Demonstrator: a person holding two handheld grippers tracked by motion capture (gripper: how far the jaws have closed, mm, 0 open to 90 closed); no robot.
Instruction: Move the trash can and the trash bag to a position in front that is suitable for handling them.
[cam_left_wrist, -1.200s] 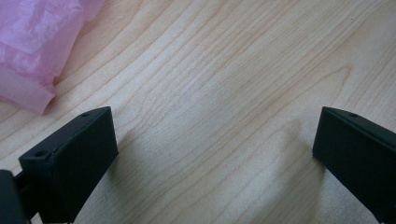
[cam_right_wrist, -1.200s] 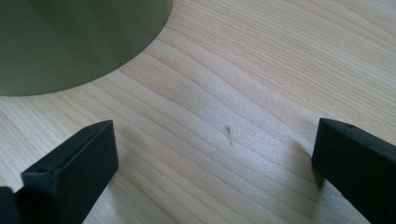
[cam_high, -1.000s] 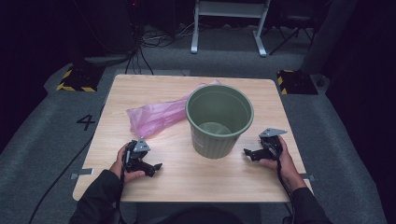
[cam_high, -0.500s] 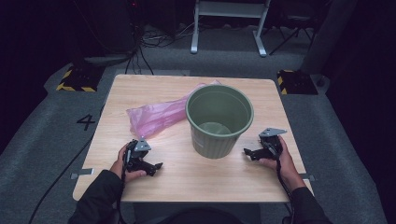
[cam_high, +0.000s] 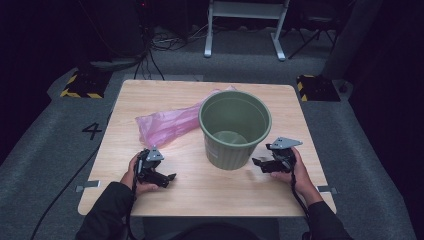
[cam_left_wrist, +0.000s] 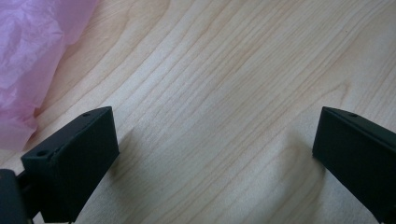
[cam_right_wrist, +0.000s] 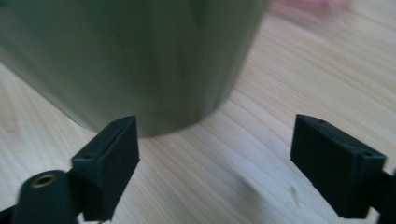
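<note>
Two grippers: left gripper (cam_high: 167, 177) rests on the table (cam_high: 165, 95) near the person; right gripper (cam_high: 261, 163) sits just beside the bin (cam_high: 235, 122).
Change: right gripper has lifted and edged toward the bin's base since a second ago, and its jaws have just closed slightly with nothing between them.
Meaning: probably the start of a reach for the bin.
Jaws: both pairs stand wide, holding nothing.
Bin: green, ribbed, upright, mid-table, looks empty.
Bag: pink plastic bag (cam_high: 165, 122) lies crumpled, touching the bin's left side.
</note>
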